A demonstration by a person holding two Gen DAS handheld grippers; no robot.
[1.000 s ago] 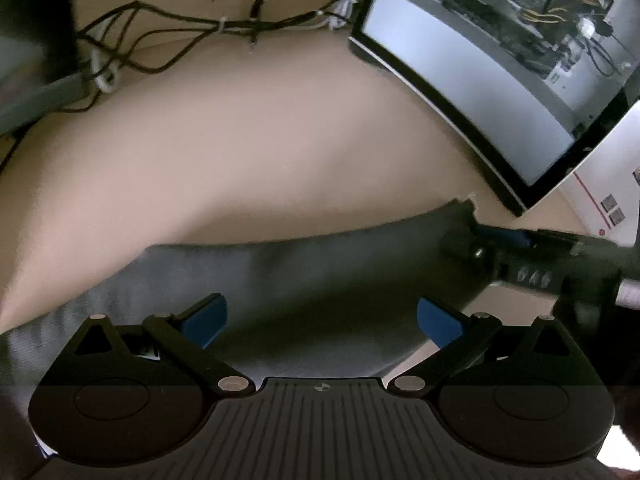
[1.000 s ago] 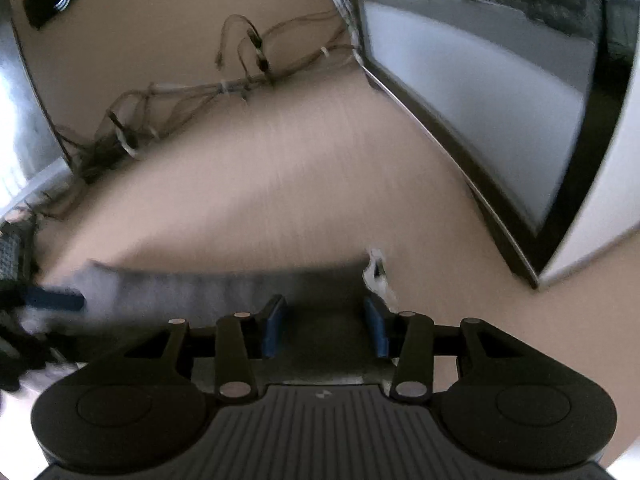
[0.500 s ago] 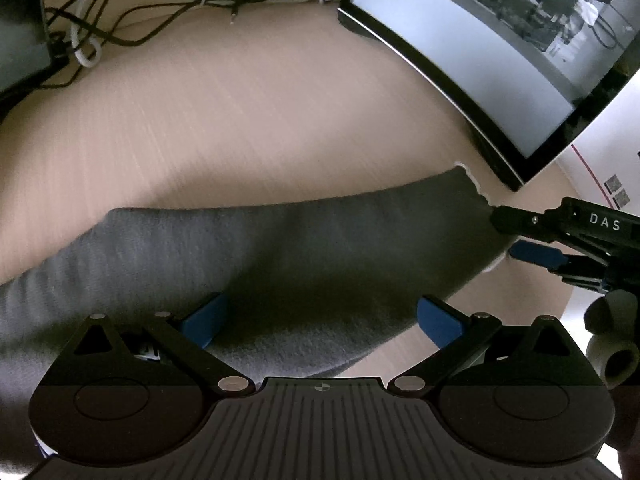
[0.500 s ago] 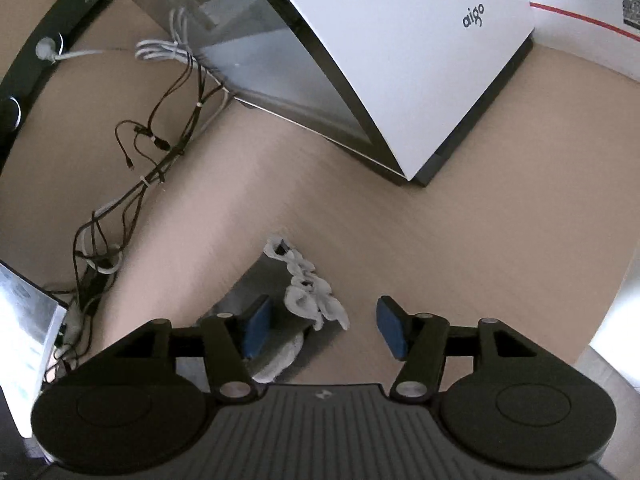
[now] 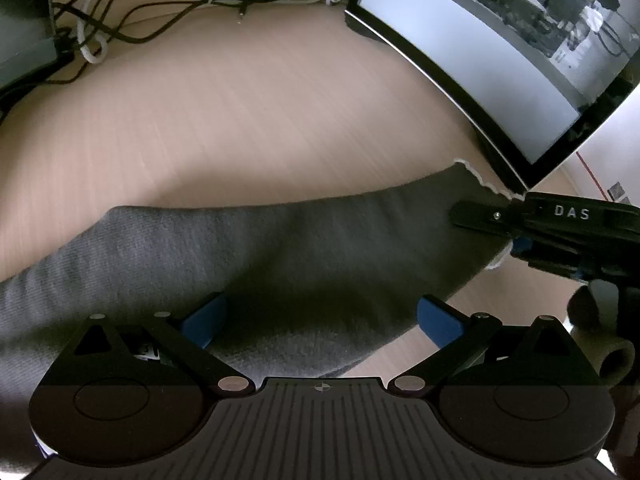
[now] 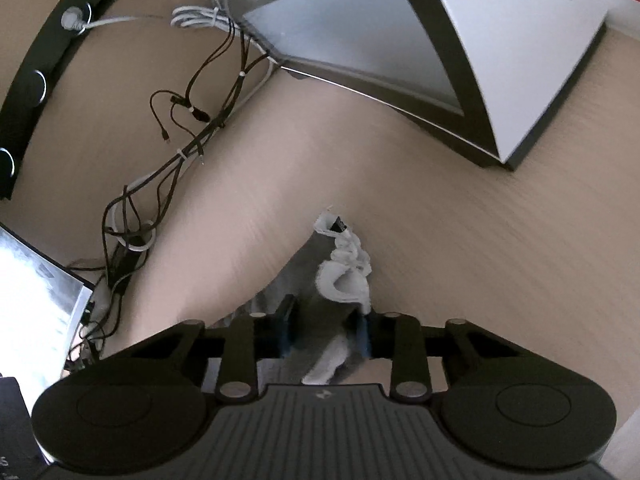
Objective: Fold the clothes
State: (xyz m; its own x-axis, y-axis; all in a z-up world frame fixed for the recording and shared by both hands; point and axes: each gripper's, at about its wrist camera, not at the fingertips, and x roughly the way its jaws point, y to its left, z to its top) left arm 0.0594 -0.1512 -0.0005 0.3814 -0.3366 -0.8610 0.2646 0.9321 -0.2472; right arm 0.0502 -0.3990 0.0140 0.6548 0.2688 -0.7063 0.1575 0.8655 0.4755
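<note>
1. Pale wood desk fills my left wrist view, with a tangle of cables at the back and a glass-sided computer case at the right.

2. Across it lies the grey garment, spread long from the left edge to a white frilled hem at the right. My left gripper hovers low over the near edge with its blue pads spread wide, cloth under them but nothing pinched.

3. At the far right of the same view my right gripper bites the hem end. Half a second ago it sat just off the cloth there, and a second ago the fabric was blurred in motion — now it lies flat and sharp.

4. From the right wrist the same desk slants away, with a white case panel above. The hem bunches up between my pads.

5. Those pads have drawn in from their wide spread of half a second ago and now pinch the gathered hem with grey fabric beneath.

6. My reading — the right end is secured, so the garment is ready to be lifted over into a fold, while my left tongs have no hold on their side.
</note>
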